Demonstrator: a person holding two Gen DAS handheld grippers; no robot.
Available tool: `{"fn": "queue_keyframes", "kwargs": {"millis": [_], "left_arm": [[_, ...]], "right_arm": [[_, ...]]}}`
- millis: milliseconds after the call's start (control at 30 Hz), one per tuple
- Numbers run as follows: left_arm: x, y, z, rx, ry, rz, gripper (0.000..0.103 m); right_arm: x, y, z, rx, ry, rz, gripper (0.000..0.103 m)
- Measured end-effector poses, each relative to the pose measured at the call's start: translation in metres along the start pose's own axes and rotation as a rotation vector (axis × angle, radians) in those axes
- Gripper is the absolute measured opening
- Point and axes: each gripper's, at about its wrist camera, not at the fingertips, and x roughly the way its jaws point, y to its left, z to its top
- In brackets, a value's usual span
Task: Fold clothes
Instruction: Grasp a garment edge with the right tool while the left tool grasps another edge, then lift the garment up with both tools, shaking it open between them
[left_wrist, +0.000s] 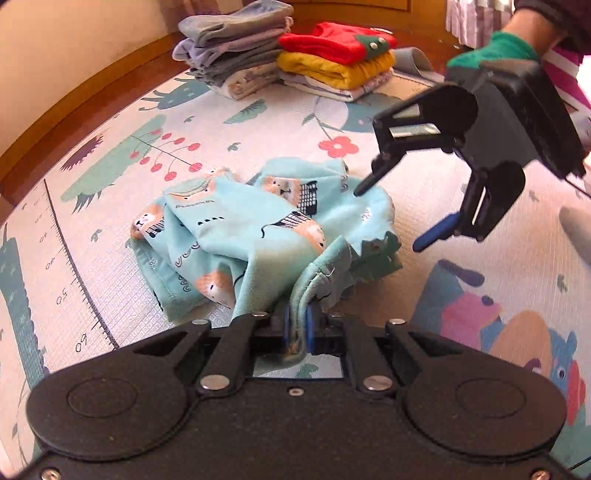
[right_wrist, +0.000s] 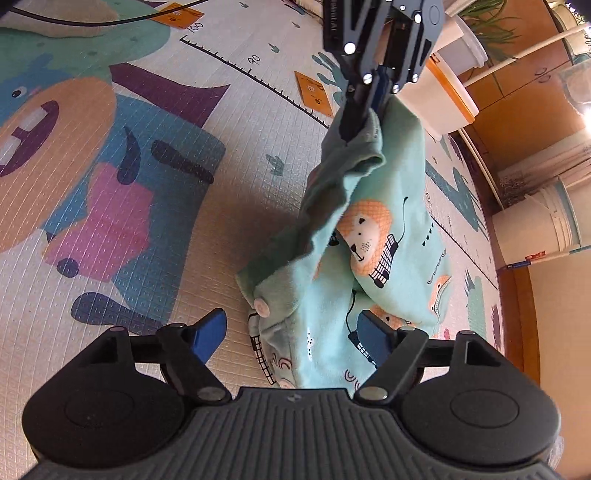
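Garment: a mint-green child's garment (left_wrist: 229, 236) printed with lions lies crumpled on the play mat (left_wrist: 406, 206), one edge lifted clear of the mat, the rest in a heap.
Left gripper (left_wrist: 297, 328): fingers narrow, clamped on a hemmed edge of the garment, which hangs from them down to the heap.
Right gripper (right_wrist: 291, 334): fingers wide apart, holding nothing, poised just above the heap with one blue pad (right_wrist: 371, 338) over the cloth.
Hand: a green-gloved hand (left_wrist: 495, 48) holds the right tool.
Step in hand (judgement): opening the garment out so that it can be laid flat.
Doing it well (judgement): the free tool should take a second edge or corner well apart from the held one, catching one layer only; then both should draw apart evenly so the cloth spreads without twisting.
Risk (judgement): soft knit bunches easily; a pinch through several layers would lift the whole heap.
Folded stacks: a grey stack (left_wrist: 236, 48) and a red-and-yellow stack (left_wrist: 332, 59) sit side by side at the mat's far edge.
Containers: a white tub with an orange rim (right_wrist: 443, 99) and pale buckets (right_wrist: 535, 225) stand off the mat; contents not visible.
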Motion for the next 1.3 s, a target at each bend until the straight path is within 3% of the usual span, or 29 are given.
{"fn": "queue_keyframes", "kwargs": {"millis": [167, 433, 533, 567, 600, 667, 767, 1300], "left_arm": [[-0.015, 0.032, 0.013, -0.223, -0.066, -0.012, 0.007], [-0.023, 0.047, 0.01, -0.334, -0.104, -0.041, 0.006], [-0.029, 0.051, 0.013, -0.349, -0.125, -0.039, 0.006], [-0.032, 0.053, 0.014, -0.355, -0.133, -0.037, 0.006], [-0.034, 0.054, 0.014, -0.353, -0.136, -0.032, 0.006], [-0.038, 0.057, 0.014, -0.346, -0.142, -0.019, 0.006], [-0.043, 0.061, 0.017, -0.319, -0.156, 0.017, 0.006], [-0.087, 0.142, 0.102, -0.207, -0.382, 0.301, 0.006]], "right_arm": [[-0.004, -0.021, 0.002, 0.124, -0.047, 0.03, 0.071], [0.016, 0.004, 0.002, -0.015, 0.015, -0.02, 0.076], [0.018, 0.001, 0.003, 0.025, 0.013, -0.052, 0.071], [0.016, -0.006, 0.002, 0.057, 0.011, -0.058, 0.062], [0.015, -0.013, 0.0, 0.089, 0.009, -0.063, 0.044], [0.01, -0.031, -0.004, 0.18, 0.003, -0.045, 0.026], [-0.001, -0.058, -0.008, 0.304, -0.012, -0.048, 0.019], [-0.041, -0.222, -0.035, 0.685, -0.093, -0.281, 0.016]]}}
